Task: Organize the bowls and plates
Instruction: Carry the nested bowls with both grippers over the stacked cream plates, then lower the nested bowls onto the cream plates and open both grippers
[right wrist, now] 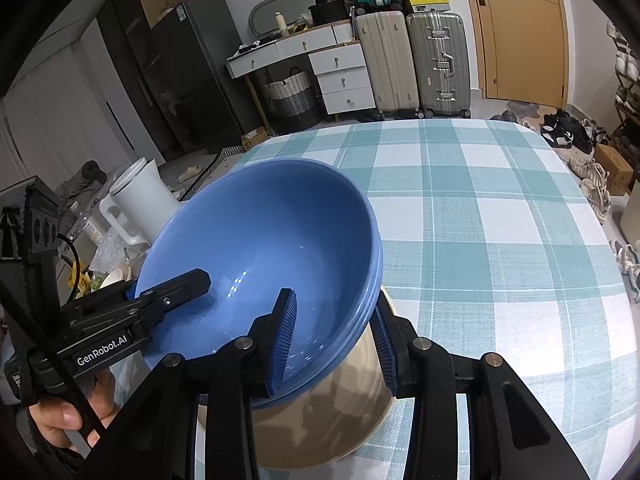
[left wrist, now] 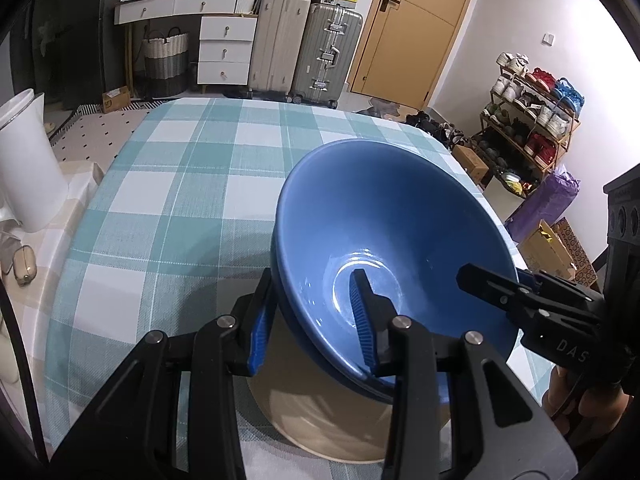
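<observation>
A stack of nested blue bowls point(left wrist: 384, 216) point(right wrist: 256, 236) is held tilted above a beige plate point(left wrist: 336, 412) point(right wrist: 320, 420) on the checked table. My left gripper point(left wrist: 310, 320) straddles the stack's near-left rim, one pad inside, one outside. My right gripper point(right wrist: 334, 340) straddles the near-right rim the same way. Each gripper shows in the other's view, the right point(left wrist: 520, 300) and the left point(right wrist: 136, 312), clamped on the rim. How far the bowls are above the plate is hidden.
The table has a teal and white checked cloth point(left wrist: 168, 184) point(right wrist: 500, 240). A white kettle point(left wrist: 24, 160) point(right wrist: 140, 196) stands off its left side. Suitcases point(left wrist: 304, 52), drawers and a shoe rack point(left wrist: 528, 120) stand beyond.
</observation>
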`<state>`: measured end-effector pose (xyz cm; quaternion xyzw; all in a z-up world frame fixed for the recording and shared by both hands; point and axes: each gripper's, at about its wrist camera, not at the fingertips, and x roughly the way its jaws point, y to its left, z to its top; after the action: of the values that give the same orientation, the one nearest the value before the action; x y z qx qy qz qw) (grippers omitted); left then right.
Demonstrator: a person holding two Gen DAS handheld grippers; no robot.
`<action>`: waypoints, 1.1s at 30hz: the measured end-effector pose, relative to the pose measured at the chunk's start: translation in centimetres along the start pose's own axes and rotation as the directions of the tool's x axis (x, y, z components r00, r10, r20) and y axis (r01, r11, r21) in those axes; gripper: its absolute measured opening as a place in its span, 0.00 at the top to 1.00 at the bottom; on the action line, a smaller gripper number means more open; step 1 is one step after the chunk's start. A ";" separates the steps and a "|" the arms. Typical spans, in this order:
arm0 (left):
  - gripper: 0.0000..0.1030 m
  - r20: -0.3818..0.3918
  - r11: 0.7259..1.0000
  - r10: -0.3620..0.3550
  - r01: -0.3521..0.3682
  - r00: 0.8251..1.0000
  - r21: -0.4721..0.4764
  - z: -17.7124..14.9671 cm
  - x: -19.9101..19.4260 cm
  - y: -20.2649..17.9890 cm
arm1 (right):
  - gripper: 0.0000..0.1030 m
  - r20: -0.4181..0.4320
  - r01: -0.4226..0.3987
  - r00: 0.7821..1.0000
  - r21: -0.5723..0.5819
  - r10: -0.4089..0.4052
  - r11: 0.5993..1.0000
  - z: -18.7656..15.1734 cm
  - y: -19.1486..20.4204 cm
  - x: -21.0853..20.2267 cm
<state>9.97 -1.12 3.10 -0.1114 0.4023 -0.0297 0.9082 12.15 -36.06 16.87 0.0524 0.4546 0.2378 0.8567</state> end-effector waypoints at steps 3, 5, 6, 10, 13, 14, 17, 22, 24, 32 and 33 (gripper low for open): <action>0.68 0.001 1.000 -0.004 0.004 1.000 0.001 0.2 0.3 0.0 | 0.63 0.001 -0.003 1.000 0.007 0.003 1.000 0.1 -0.2 0.1; 0.68 0.002 1.000 -0.001 0.001 1.000 0.000 0.2 0.3 0.0 | 0.63 0.002 0.002 1.000 0.002 -0.002 1.000 0.1 -0.2 0.2; 0.68 0.003 1.000 0.000 0.000 1.000 -0.002 0.2 0.3 0.0 | 0.63 0.008 0.003 1.000 -0.002 -0.003 1.000 0.1 -0.2 0.2; 0.68 0.012 1.000 0.002 -0.002 1.000 0.011 0.1 0.5 -0.2 | 0.63 0.007 0.000 1.000 -0.001 0.000 1.000 0.0 -0.4 0.3; 0.68 0.017 1.000 0.002 -0.002 1.000 0.022 0.0 0.4 -0.4 | 0.63 0.005 0.001 1.000 -0.005 -0.001 1.000 -0.1 -0.4 0.3; 0.67 0.018 1.000 0.000 -0.001 1.000 0.023 0.0 0.4 -0.5 | 0.63 0.005 0.001 1.000 -0.006 -0.001 1.000 -0.1 -0.5 0.3; 0.66 0.028 0.999 -0.005 0.004 1.000 0.034 -0.1 0.2 -0.4 | 0.63 0.009 0.004 1.000 -0.018 -0.004 1.000 -0.2 -0.5 0.2; 0.47 0.078 0.996 0.016 -0.023 0.997 0.081 -0.3 -1.2 -0.3 | 0.51 0.067 0.018 0.998 -0.060 -0.014 0.998 -0.4 -0.9 -1.1; 0.40 0.104 0.995 0.007 -0.017 0.995 0.096 -0.4 -2.0 -0.2 | 0.48 0.090 0.014 0.996 -0.067 -0.008 0.998 -0.6 -1.4 -1.8; 0.17 0.235 0.988 -0.042 0.006 0.971 0.151 -1.8 -6.5 1.1 | 0.03 0.212 -0.044 0.975 -0.098 0.064 0.994 -2.0 -3.0 -5.3; 0.15 0.240 0.989 -0.053 0.017 0.969 0.150 -2.0 -6.9 1.3 | 0.01 0.233 -0.040 0.970 -0.110 0.065 0.993 -2.3 -3.1 -5.8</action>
<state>3.79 0.78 6.54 -0.0541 0.2827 -0.0613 0.9557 8.71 -41.67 18.97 0.0477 0.3347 0.2760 0.8997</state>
